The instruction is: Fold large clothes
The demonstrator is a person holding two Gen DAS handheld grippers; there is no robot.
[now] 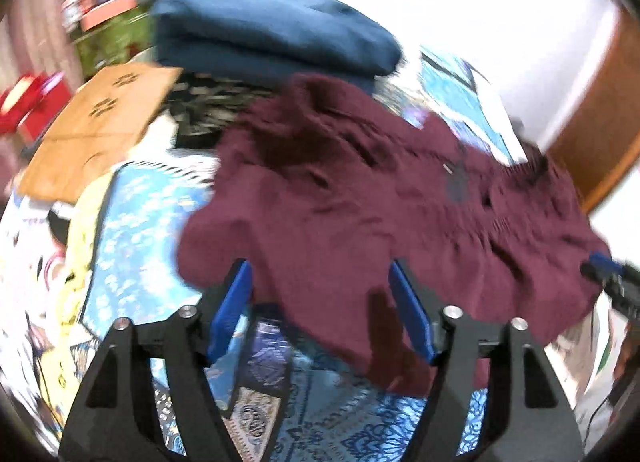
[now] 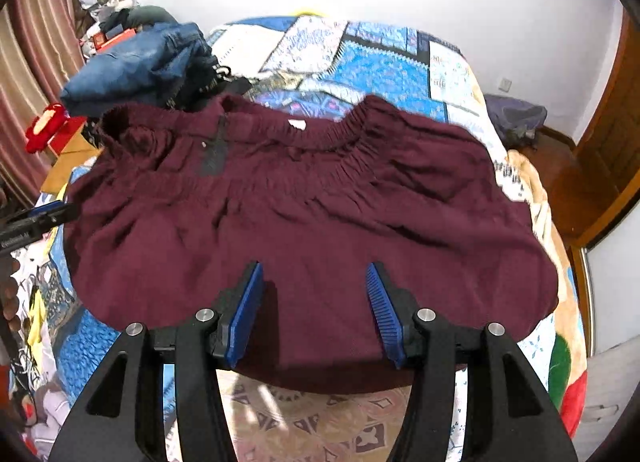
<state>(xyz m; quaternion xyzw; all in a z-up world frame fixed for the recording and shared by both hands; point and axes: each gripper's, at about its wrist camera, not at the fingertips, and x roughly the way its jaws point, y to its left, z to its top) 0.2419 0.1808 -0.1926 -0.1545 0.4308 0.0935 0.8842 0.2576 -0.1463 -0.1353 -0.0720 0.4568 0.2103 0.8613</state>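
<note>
Maroon garment (image 2: 304, 214) lies spread across the middle of the frame in the right wrist view, on a blue patterned bedspread (image 2: 384, 66). Cloth is wrinkled. A gathered elastic waistband (image 2: 352, 130) runs along its upper edge, with a small white label showing inside it. A dark patch (image 2: 214, 154) sits at left centre near the waistband; what it is cannot be made out. Lower hem is folded or doubled, casting a shadow onto the bedspread at lower centre.

Left wrist view: same maroon garment (image 1: 360, 202) fills centre and right of the frame, bunched and uneven, heavily motion-blurred. Fabric detail is unreadable here.

Right gripper (image 2: 316, 314): blue pads apart, garment's lower part lying between and under them; pads not pressing on the cloth. Left gripper (image 1: 320, 310): blue pads wide apart over the garment's lower left edge, no cloth pinched.

Left gripper also appears at the left edge of the right wrist view, partly cut off. Right gripper's tip (image 1: 608, 270) is at the right edge of the left wrist view, mostly cropped.

Surroundings: folded blue jeans (image 2: 136, 66) upper left, a dark patterned item under them, largely hidden. Orange-brown board (image 1: 100, 126) at left, blurred. Red object (image 2: 46, 130) at the left edge, unidentifiable. Wooden door (image 2: 608, 150) at right, cut by the fisheye rim.
</note>
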